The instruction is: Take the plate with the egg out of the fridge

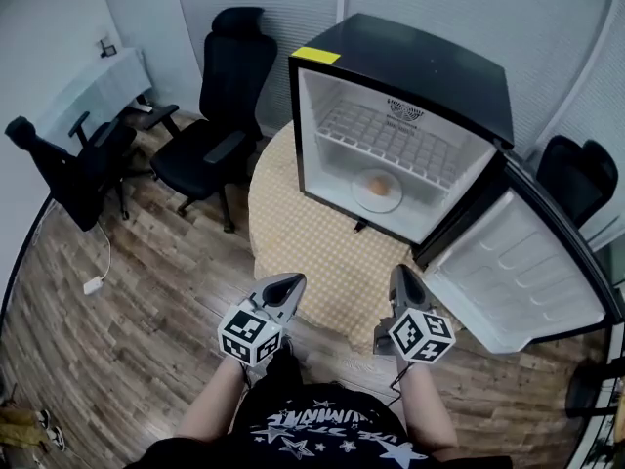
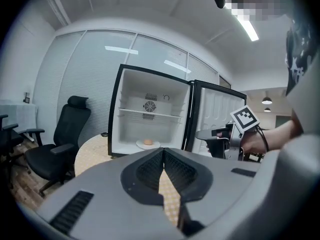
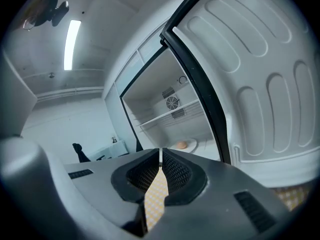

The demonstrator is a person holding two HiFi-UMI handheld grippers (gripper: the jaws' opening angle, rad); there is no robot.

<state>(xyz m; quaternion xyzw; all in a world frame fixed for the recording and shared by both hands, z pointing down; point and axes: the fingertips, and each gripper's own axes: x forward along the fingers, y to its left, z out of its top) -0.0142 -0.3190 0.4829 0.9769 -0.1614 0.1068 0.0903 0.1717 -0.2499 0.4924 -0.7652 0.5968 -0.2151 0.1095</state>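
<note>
Only the head view shows the flat black top of the open fridge point(image 1: 410, 66) on the round checked counter point(image 1: 322, 252), a smooth white plate point(image 1: 377, 195) with the tan egg point(image 1: 377, 184) on its floor, while the left claw point(image 1: 291, 283) and right claw point(image 1: 402, 274) hover outside, each pressed together, empty.

Round table point(image 1: 312, 262), fridge point(image 1: 410, 62) standing on it, plate point(image 1: 394, 200) inside fridge
</note>
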